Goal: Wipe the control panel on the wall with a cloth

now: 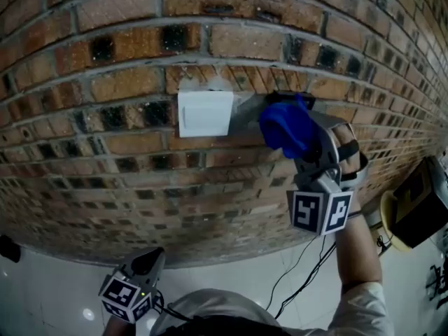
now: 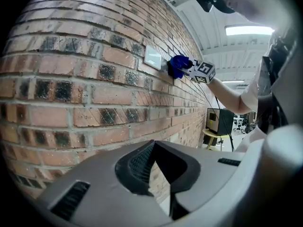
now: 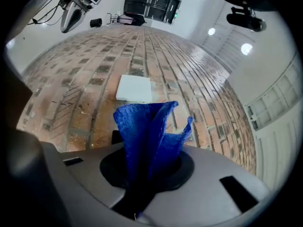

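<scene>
A white control panel point(image 1: 205, 113) is mounted on the brick wall point(image 1: 105, 152). Just right of it hangs a blue cloth point(image 1: 287, 128), a little apart from the panel's right edge. My right gripper point(image 1: 283, 112) is shut on this cloth and points at the wall. In the right gripper view the cloth point(image 3: 149, 131) stands up out of the closed jaws, with the panel point(image 3: 134, 89) just beyond it. My left gripper point(image 1: 149, 263) hangs low by the floor, shut, holding nothing. From the left gripper view the panel point(image 2: 153, 57) and cloth point(image 2: 178, 65) show far up the wall.
A dark box point(image 1: 416, 205) rests on a pale round stool at the right, close to the wall. Black cables point(image 1: 301, 257) trail over the white floor point(image 1: 56, 292) below my right arm. The brick wall fills most of the view.
</scene>
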The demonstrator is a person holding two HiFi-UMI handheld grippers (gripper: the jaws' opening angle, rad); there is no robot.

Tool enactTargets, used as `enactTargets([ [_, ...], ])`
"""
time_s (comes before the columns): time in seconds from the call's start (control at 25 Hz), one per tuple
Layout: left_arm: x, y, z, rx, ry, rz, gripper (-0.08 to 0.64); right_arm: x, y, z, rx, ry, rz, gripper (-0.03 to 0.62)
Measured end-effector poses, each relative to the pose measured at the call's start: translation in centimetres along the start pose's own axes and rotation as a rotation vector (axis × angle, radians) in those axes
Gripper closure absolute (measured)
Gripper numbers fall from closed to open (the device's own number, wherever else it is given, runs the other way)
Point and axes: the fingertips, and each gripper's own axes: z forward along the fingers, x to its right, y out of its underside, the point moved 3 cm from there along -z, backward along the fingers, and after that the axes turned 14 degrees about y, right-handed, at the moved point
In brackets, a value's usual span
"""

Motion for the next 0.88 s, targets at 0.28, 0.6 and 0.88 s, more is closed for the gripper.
enactTargets([
  [0.28,-0.2,0.2,0.1,-0.016,0.033,-0.009,0.558,-5.4,0.2,-2.5,-0.022,-0.085,0.023,0.503],
  [0.6,0.6,-0.1,0.8,-0.001,0.075,-0.018,0.558,-8.7,0.9,-3.4,-0.036,-0.21,0.054,0.503],
  [0.88,0.5,0.0,1.3,0.004,0.069,-0.024,0.558,1.5,-0.8,-1.3,0.04,0.01,0.087,0.503],
])
